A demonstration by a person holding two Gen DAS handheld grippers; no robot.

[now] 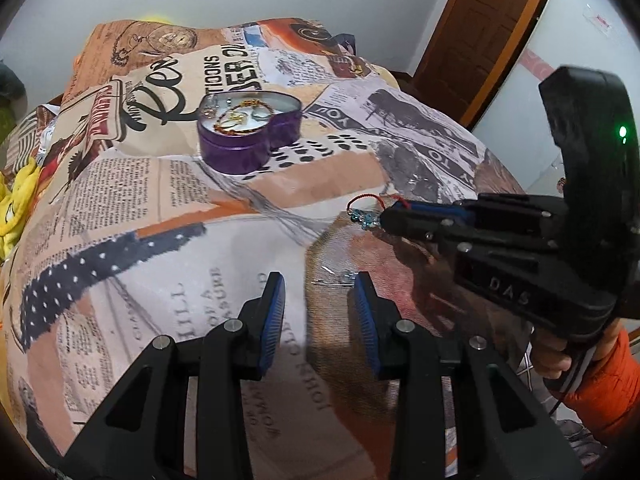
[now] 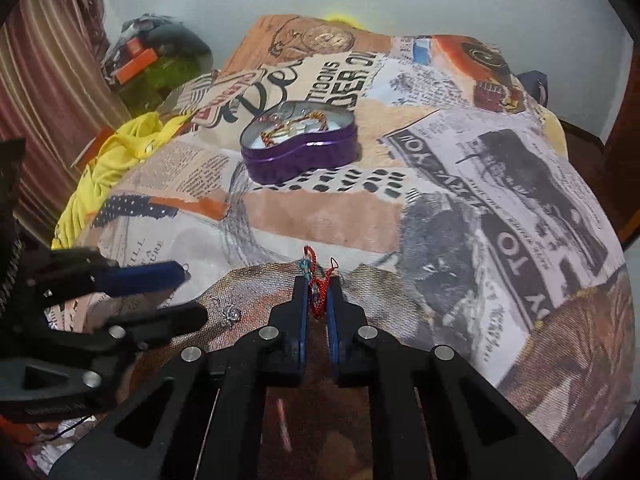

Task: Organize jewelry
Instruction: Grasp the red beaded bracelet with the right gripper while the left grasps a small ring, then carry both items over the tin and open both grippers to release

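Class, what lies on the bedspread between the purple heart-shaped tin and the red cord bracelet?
Only printed bedspread, bare between purple tin and red cord bracelet, seen in both views.

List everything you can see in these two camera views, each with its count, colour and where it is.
heart-shaped metal tin: one, purple, open, far middle of the bed.
gold beaded chains: number unclear, gold and amber, inside the tin.
red cord bracelet with blue beads: one, red, pinched between the right gripper's pads.
small silver jewelry piece: one, silver, on the cover by the left gripper.
newspaper-print bed cover: one, beige, orange and black, under everything.
yellow cloth: one, yellow, left bed edge.
wooden door: one, brown, far right.
orange sleeve: one, behind the right gripper.
left gripper: black, blue pads, open.
right gripper: black, blue pads, shut.
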